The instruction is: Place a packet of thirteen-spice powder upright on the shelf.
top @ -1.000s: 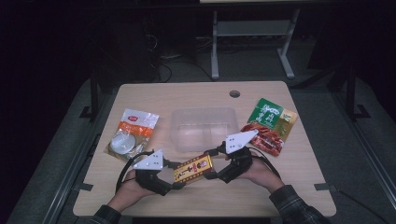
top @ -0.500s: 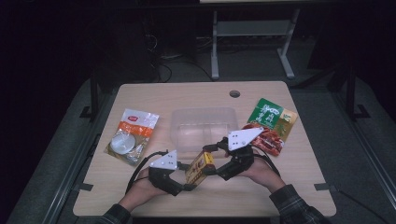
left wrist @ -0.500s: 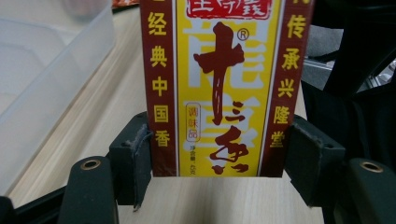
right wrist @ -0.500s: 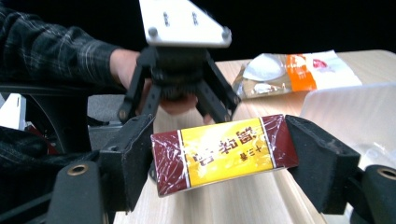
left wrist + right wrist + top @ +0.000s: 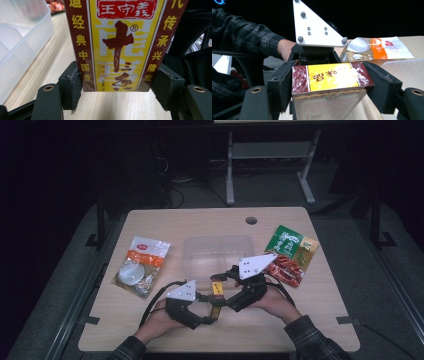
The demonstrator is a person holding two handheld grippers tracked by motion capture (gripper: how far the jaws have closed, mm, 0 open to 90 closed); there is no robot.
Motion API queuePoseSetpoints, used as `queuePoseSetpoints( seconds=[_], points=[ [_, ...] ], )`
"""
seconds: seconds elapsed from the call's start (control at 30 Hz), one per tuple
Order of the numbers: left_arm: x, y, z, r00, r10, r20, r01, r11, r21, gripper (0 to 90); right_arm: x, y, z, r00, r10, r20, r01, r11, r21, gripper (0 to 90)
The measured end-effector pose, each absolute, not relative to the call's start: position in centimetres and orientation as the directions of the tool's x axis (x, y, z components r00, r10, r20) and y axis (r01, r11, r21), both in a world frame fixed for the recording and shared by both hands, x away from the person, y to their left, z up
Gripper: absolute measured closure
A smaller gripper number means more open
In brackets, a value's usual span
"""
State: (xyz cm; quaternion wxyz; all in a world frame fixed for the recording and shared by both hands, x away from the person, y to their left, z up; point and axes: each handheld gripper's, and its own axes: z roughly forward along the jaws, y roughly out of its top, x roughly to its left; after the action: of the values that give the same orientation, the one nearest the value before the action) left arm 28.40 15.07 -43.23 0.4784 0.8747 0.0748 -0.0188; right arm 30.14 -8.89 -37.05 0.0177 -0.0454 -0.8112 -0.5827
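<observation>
High view, lower centre: yellow-and-maroon seasoning box stands on the wooden table — left gripper clamps one end, right gripper clamps the other.

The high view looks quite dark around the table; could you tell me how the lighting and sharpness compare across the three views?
High view: the table is lit, the surroundings nearly black, detail soft. Left gripper view: bright and even, the box print crisp, the clear container slightly washed out. Right gripper view: black background, glare on the box wrap.
</observation>
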Motion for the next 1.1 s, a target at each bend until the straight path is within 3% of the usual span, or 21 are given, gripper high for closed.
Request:
queuePoseSetpoints(
  seconds=[0.43, 0.77, 1.1],
  points=[
    [28.4, 14.7, -43.9, 0.984, 0.137, -0.112, 0.170, -0.552, 0.816, 30.8, 29.8, -8.1, -37.5, -0.995, 0.066, 0.074, 0.093, 0.365, 0.927, 29.8],
    [28.3, 15.4, -44.2, 0.967, 0.220, -0.129, 0.232, -0.544, 0.806, 24.3, 29.7, -7.9, -37.5, -0.991, 0.113, 0.067, 0.106, 0.396, 0.912, 30.2],
    [27.2, 19.2, -44.0, 0.935, 0.338, -0.103, 0.292, -0.573, 0.766, 19.4, 30.2, -8.4, -37.5, -0.991, 0.123, 0.057, 0.105, 0.429, 0.897, 30.3]
  ],
)
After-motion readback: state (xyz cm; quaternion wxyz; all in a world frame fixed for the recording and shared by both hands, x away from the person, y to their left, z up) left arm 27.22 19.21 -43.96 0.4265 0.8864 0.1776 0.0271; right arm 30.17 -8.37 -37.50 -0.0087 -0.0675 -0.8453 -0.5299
